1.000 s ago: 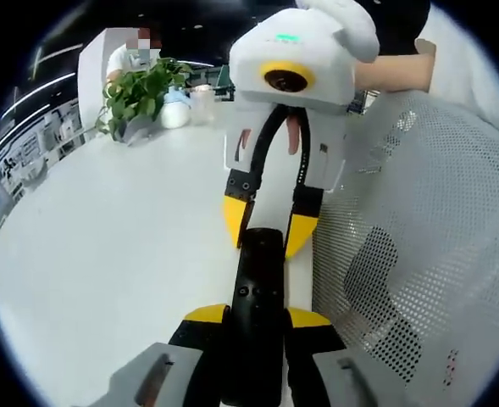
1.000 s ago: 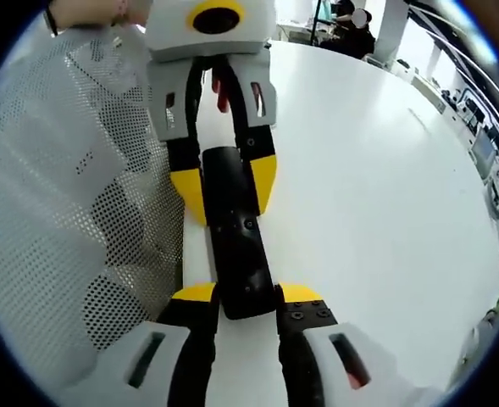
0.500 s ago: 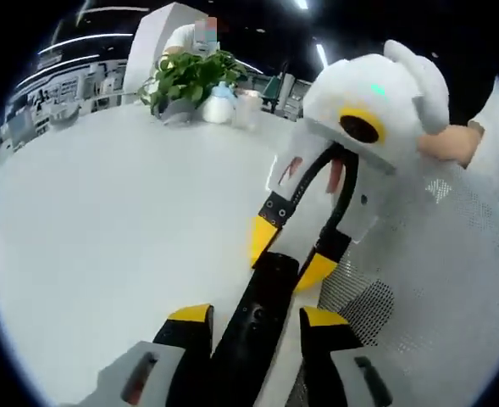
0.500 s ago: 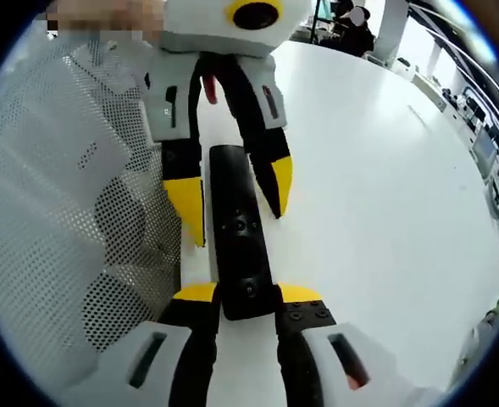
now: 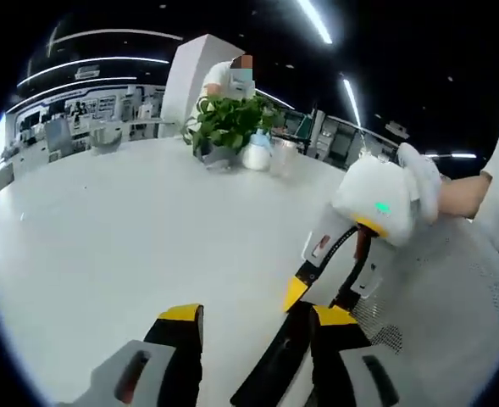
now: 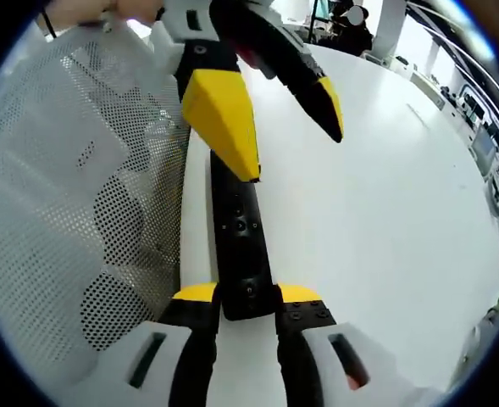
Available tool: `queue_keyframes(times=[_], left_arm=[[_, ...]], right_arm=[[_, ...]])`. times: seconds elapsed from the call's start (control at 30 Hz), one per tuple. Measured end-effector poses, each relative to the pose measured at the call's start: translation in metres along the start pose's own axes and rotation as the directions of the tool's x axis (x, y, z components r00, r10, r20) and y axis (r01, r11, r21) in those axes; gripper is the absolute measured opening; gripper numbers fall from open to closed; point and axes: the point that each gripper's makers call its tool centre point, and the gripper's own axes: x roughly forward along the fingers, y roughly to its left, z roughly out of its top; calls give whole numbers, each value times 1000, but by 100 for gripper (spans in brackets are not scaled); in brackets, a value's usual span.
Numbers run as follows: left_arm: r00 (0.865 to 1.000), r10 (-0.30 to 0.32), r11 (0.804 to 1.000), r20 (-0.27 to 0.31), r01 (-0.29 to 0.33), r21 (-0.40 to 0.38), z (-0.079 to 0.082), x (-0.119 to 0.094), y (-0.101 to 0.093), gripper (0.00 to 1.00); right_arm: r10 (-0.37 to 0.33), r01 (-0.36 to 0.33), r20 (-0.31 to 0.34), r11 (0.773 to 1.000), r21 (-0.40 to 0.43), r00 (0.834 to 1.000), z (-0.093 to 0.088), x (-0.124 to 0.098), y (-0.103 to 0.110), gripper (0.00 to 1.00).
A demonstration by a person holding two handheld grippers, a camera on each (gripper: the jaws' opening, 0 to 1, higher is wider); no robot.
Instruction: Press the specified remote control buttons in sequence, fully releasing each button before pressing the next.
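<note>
A slim black remote (image 6: 239, 229) lies lengthwise on the white table (image 6: 376, 195). My right gripper (image 6: 247, 292) is shut on its near end. The left gripper (image 6: 291, 153) comes in from the top, tilted, with its jaws spread open. One of its yellow fingertips (image 6: 225, 127) hangs over the remote's far end; whether it touches is unclear. In the left gripper view, the remote (image 5: 274, 365) runs between my open left gripper (image 5: 257, 315) jaws, closer to the right one. The white right gripper (image 5: 317, 298) faces me from the far end.
A white perforated mesh (image 6: 80, 170) runs along one side of the remote and shows again as mesh (image 5: 452, 297). A potted plant (image 5: 228, 127) and a white bottle (image 5: 256, 155) stand at the table's far side. A hand (image 5: 461, 195) holds the right gripper.
The left gripper has let go of the remote's far end, opened wide and tilted up, so its view has swung toward the room. The right gripper keeps its hold, unmoved.
</note>
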Motion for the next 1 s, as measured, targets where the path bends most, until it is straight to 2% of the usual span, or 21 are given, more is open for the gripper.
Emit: queue_keyframes(times=[0.1,0.17,0.27,0.5,0.6,0.7,0.83,1.0], left_arm=[[1000,3,999,-31,-2,39,0,-4,-5,51],[999,5,999,-38,-3,36,3,-7,-8,51],[999,26,1000,-21,-26,-1,10,-13,-7,51],[992,121,993,31,-121,12,31,-37,-4,52],[983,173,985,58,-174,19,36,-51,-2,55],[977,191,982,96,-191,-9,41,-63,-4,60],[959,260,966,112,-260,-11,41,-79,0,63],[937,329,943,115,-333,10,37,-93,4,81]], right_arm=[[1,-1,0,1000,1,1000,0,0,0,25],[0,0,0,1000,-3,1000,0,0,0,25],[1,-1,3,1000,-3,1000,0,0,-1,25],[-1,1,7,1000,3,1000,1,-1,-1,25],[-2,1,10,1000,3,1000,1,-1,0,25],[-2,2,12,1000,3,1000,1,-1,0,25],[-1,1,13,1000,9,1000,1,-1,0,25],[-3,3,14,1000,11,1000,1,-1,-1,25]])
